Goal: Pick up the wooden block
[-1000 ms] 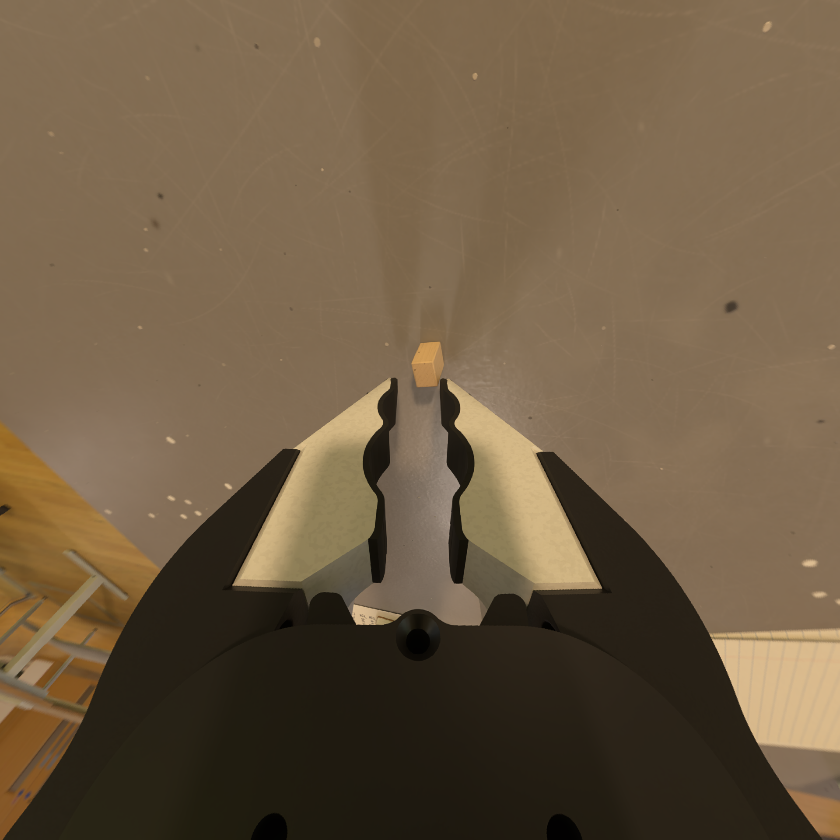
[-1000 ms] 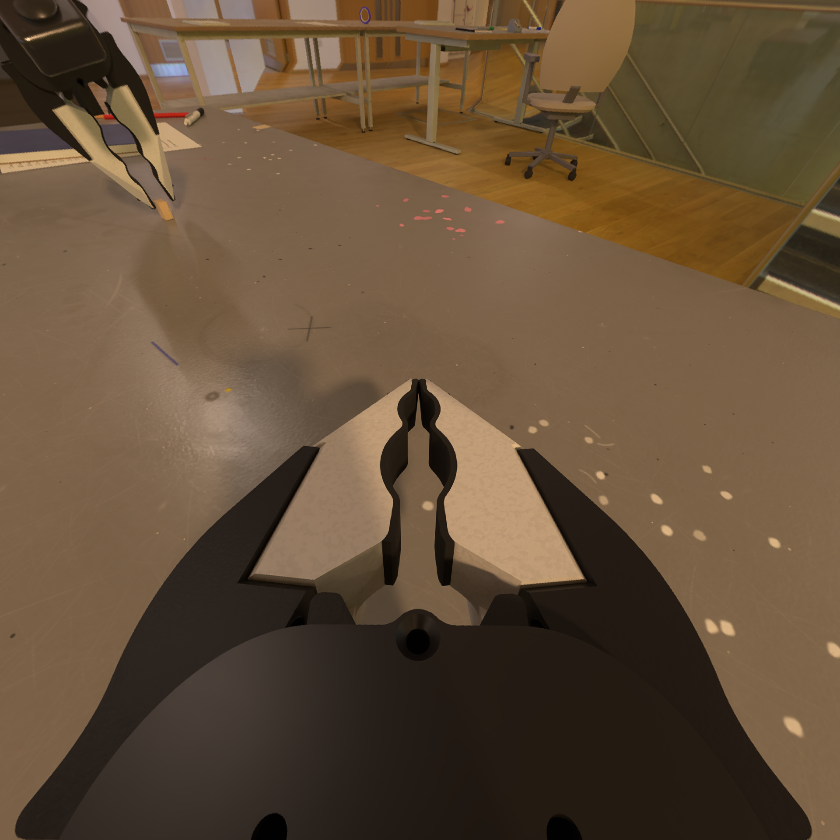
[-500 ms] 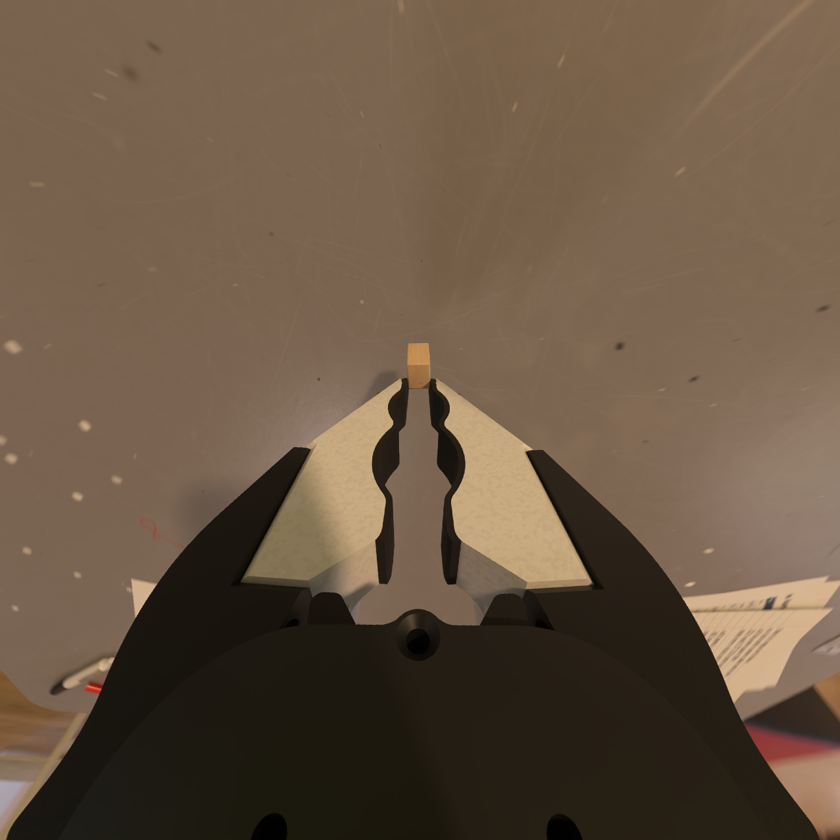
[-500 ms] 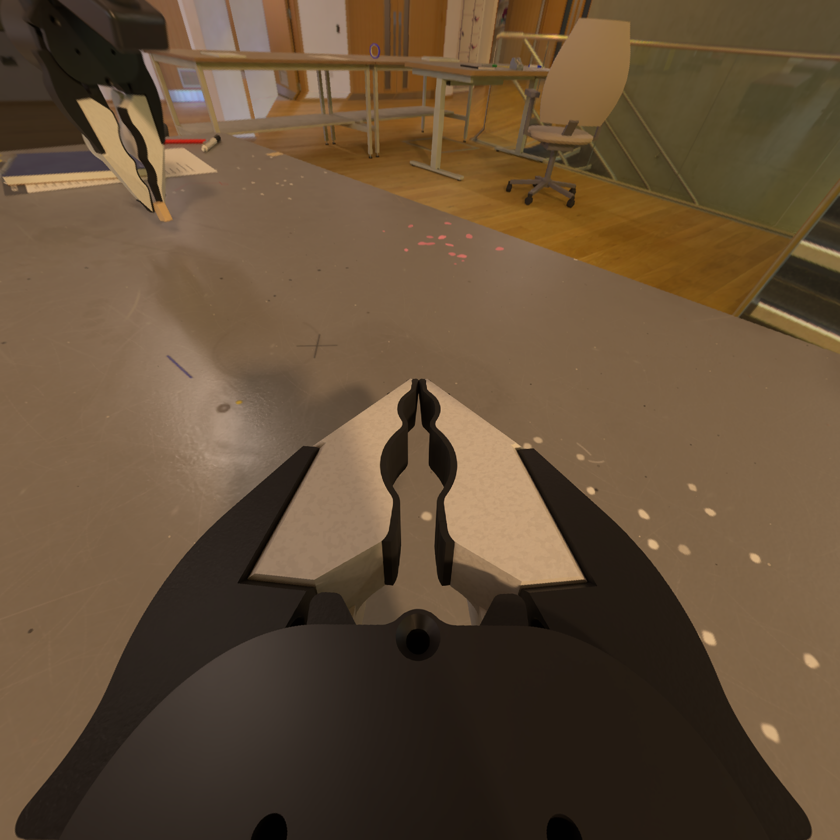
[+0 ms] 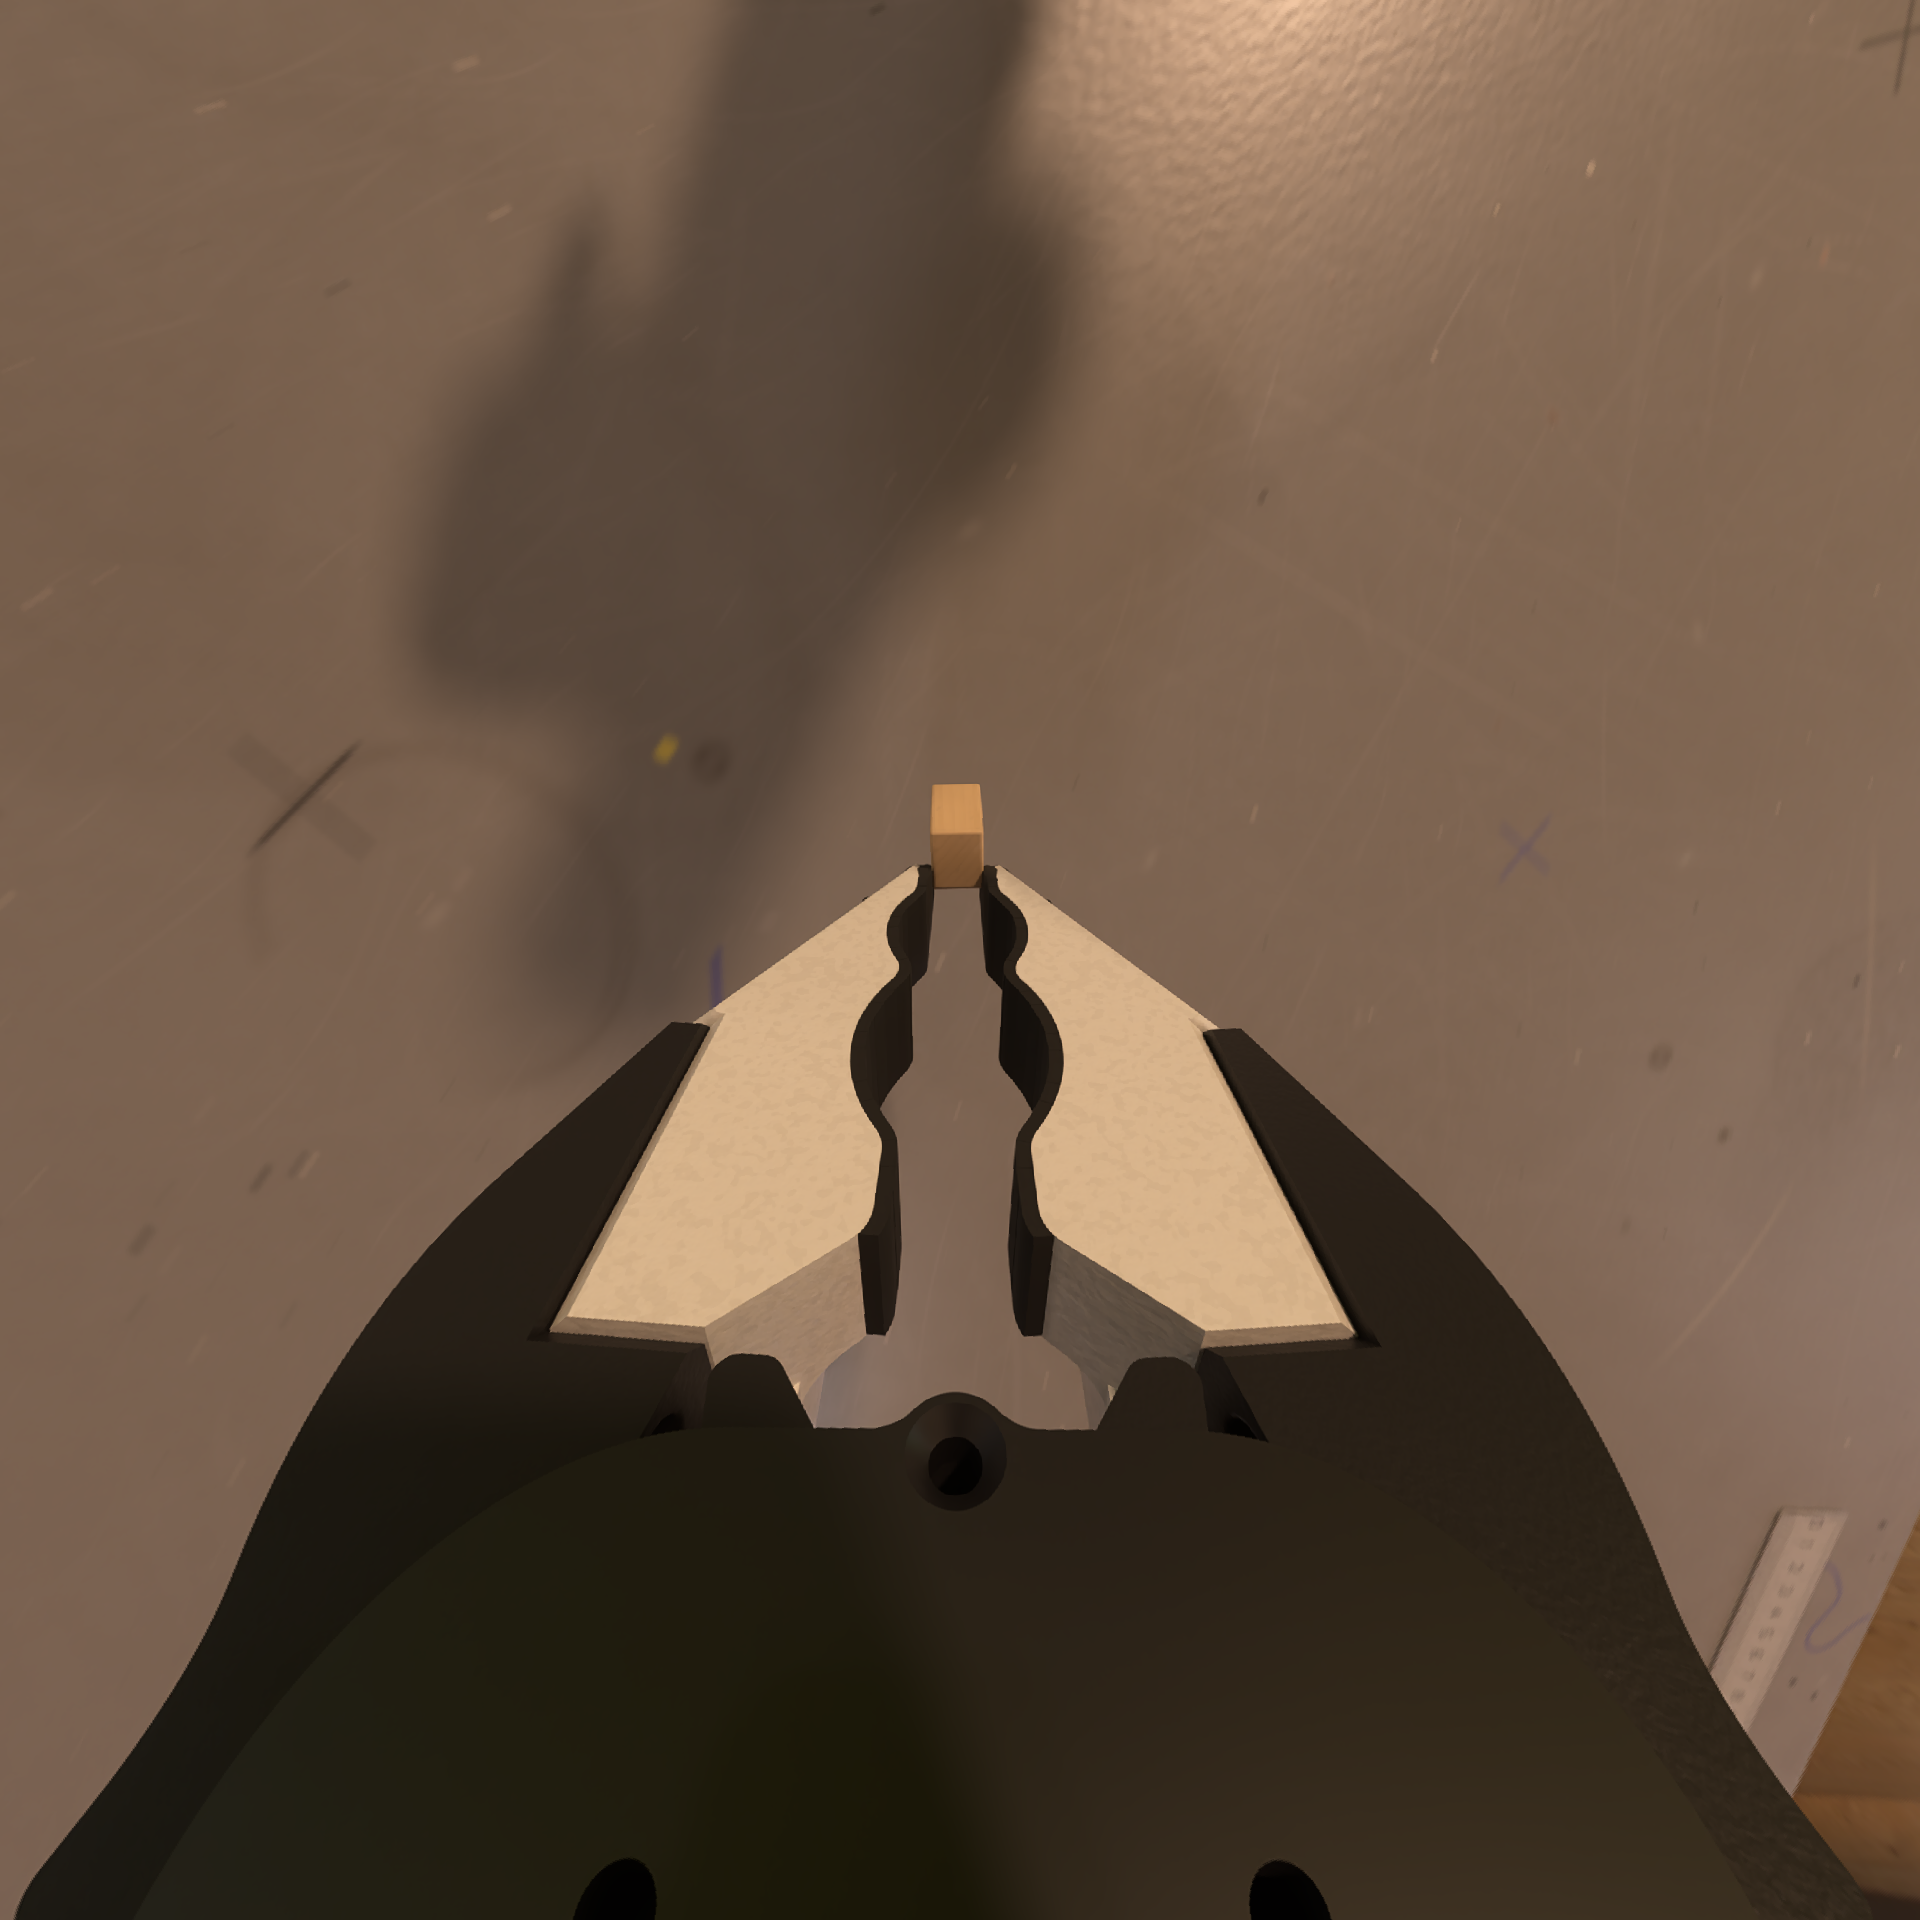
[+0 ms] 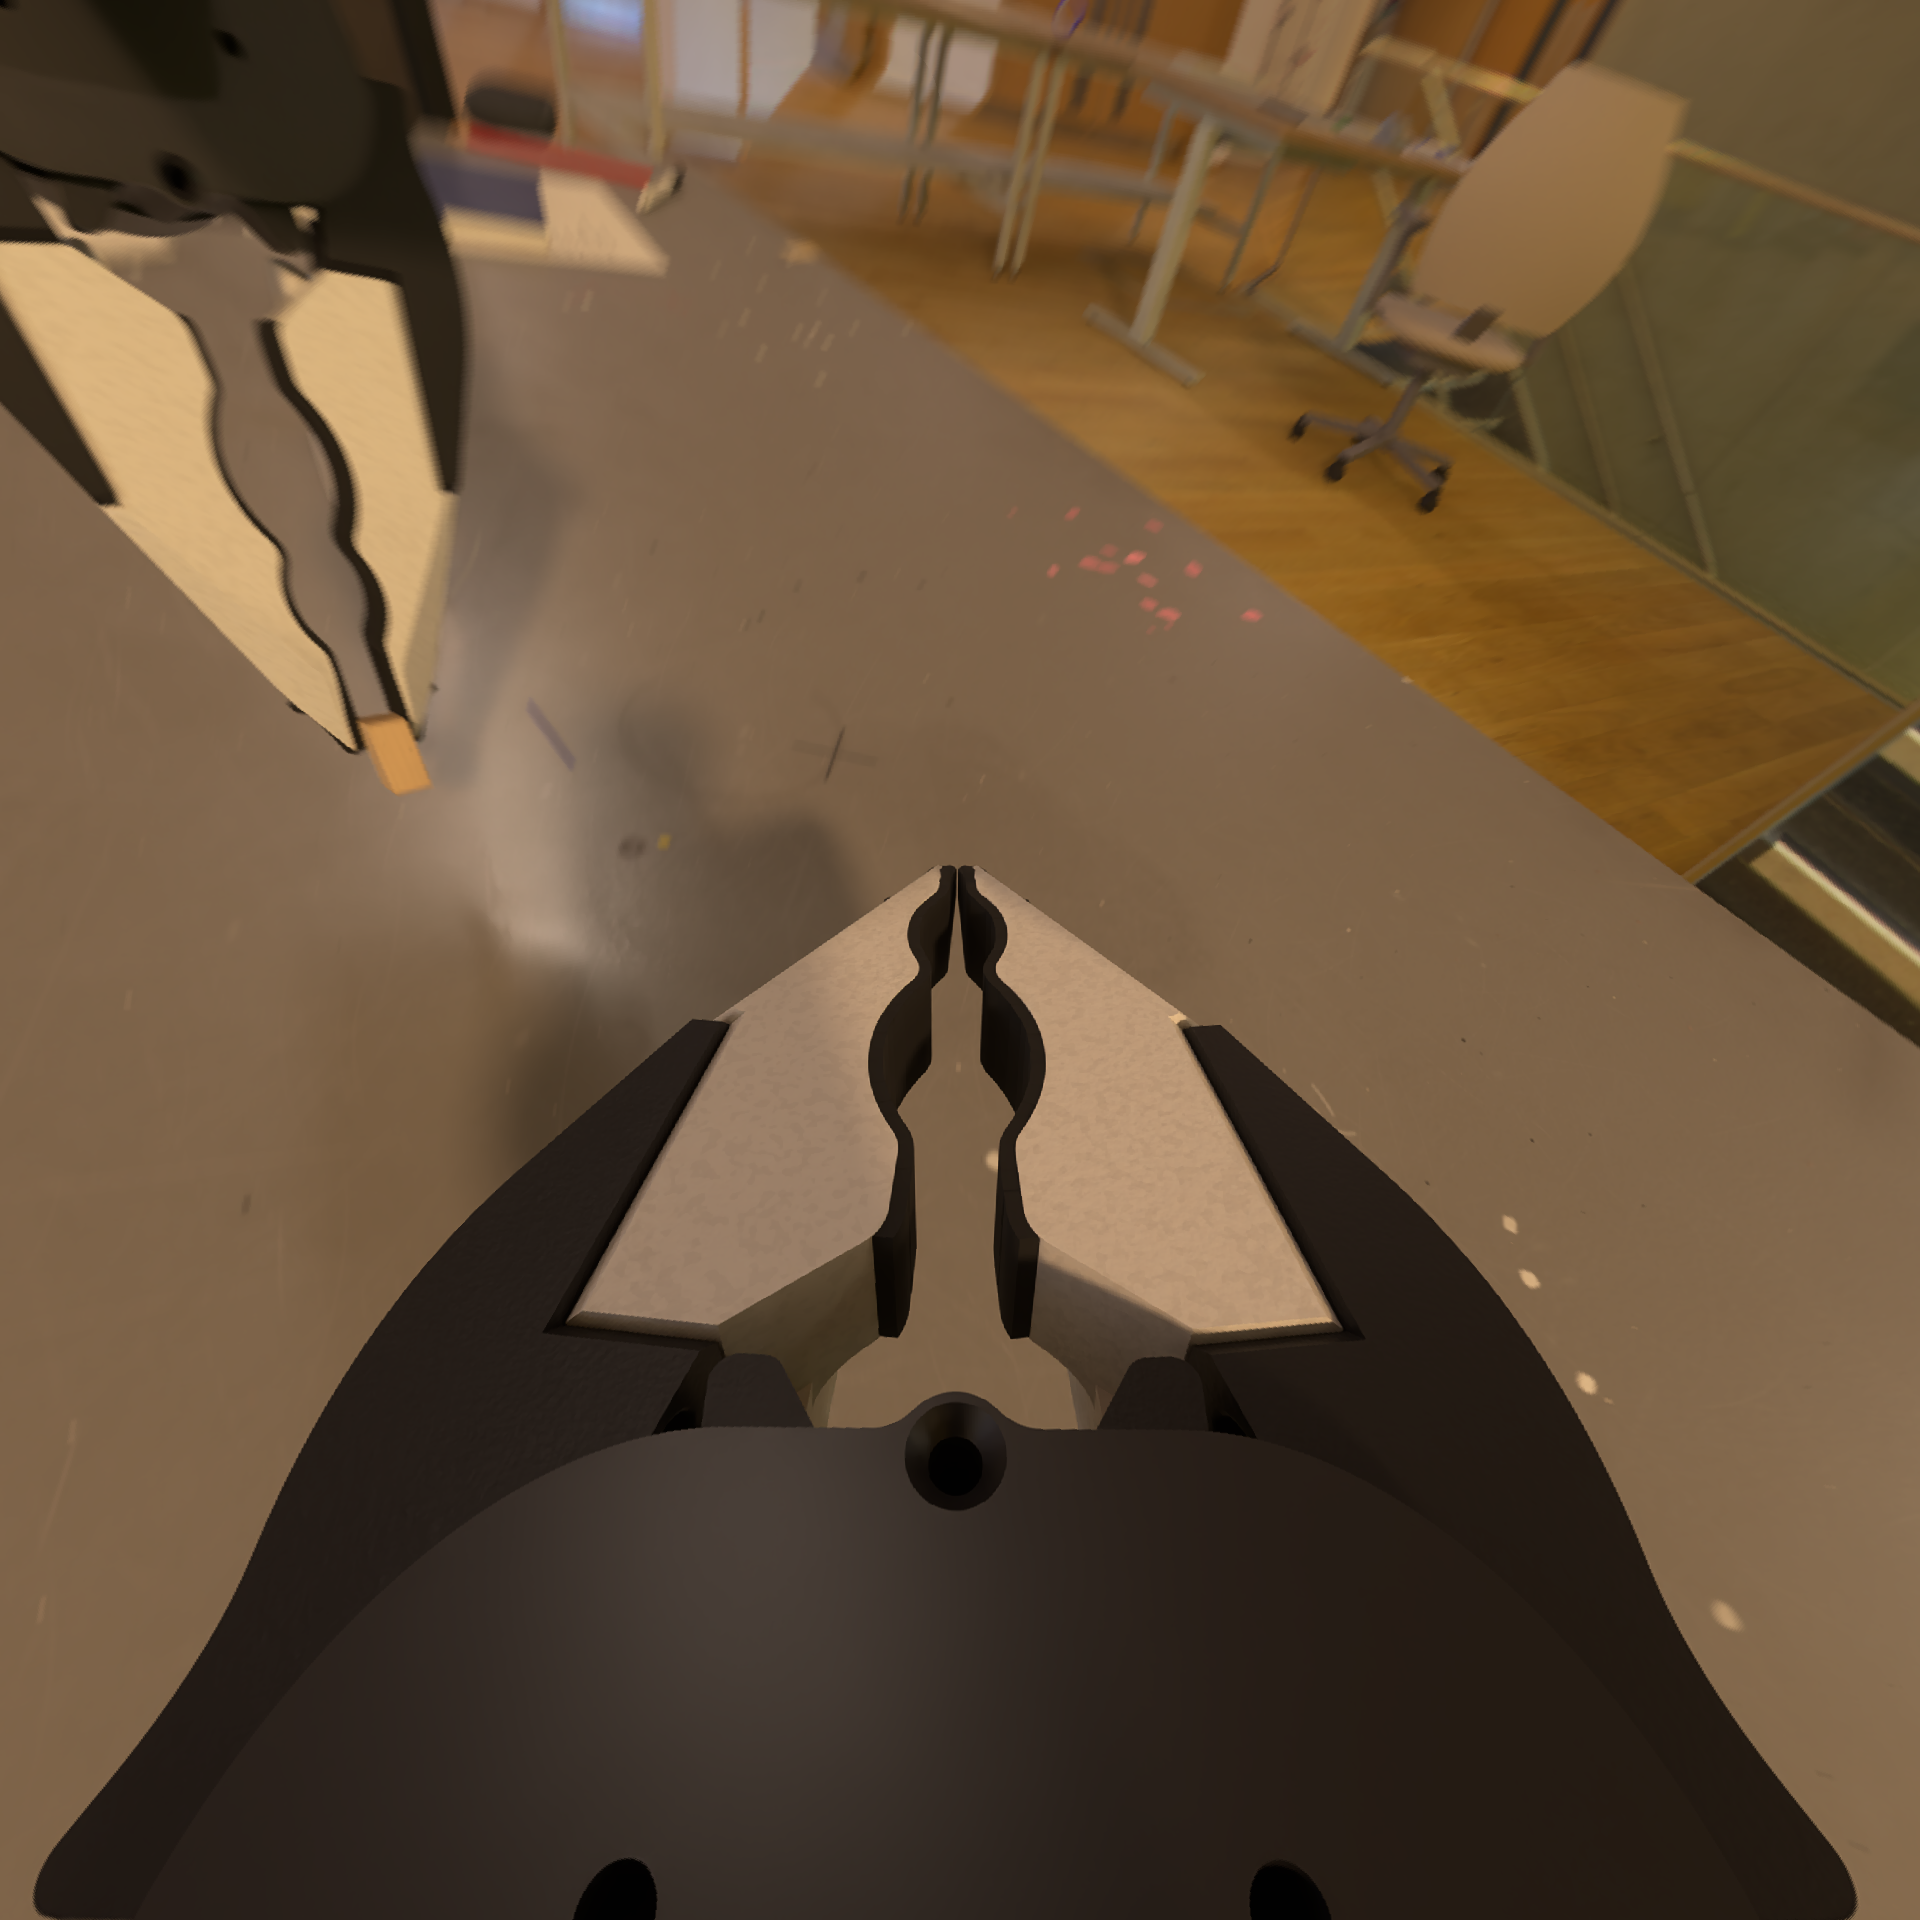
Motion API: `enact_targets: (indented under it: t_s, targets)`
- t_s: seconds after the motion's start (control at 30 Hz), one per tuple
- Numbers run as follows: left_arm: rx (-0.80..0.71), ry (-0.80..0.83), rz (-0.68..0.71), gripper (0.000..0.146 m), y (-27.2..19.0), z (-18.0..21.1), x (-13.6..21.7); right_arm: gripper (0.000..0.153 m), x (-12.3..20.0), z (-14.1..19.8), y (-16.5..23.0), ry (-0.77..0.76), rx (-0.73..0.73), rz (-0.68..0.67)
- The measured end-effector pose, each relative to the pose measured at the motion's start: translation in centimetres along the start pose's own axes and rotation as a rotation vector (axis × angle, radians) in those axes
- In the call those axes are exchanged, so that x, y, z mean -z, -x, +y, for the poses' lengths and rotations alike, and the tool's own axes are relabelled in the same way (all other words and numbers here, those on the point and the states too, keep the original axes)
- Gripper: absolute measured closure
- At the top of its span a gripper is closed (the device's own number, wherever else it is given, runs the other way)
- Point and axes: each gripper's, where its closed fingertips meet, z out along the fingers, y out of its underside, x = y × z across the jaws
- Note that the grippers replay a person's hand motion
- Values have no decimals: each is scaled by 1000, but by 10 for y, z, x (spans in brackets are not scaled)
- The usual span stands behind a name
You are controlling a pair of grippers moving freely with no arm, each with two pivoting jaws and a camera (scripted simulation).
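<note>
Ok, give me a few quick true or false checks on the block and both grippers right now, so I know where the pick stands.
1. The left gripper is shut on the wooden block. True.
2. The block sits deep between the fingers, near the gripper's base. False: it is pinched at the very fingertips and sticks out past them.
3. The right gripper is also holding something. False: its tips are shut together with nothing between them.
4. In the right wrist view, the block shows at the tip of the left gripper, up and to the left.
True.
5. The right gripper hangs over the wooden floor. False: it is over the grey table.
</note>
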Motion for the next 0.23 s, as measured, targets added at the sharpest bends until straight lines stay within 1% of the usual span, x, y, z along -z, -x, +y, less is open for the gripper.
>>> enact_targets:
  t_s: [0.1, 0.17, 0.23]
  targets:
    - [-18, 26, 48, 137, -13, -25, -38, 151, 5, 17, 15, 115, 82, -114]
    - [-28, 30, 51, 137, -18, -38, -52, 151, 7, 31, 27, 175, 98, -209]
    - [-44, 42, 34, 137, -19, -45, -59, 149, 6, 44, 35, 229, 98, -274]
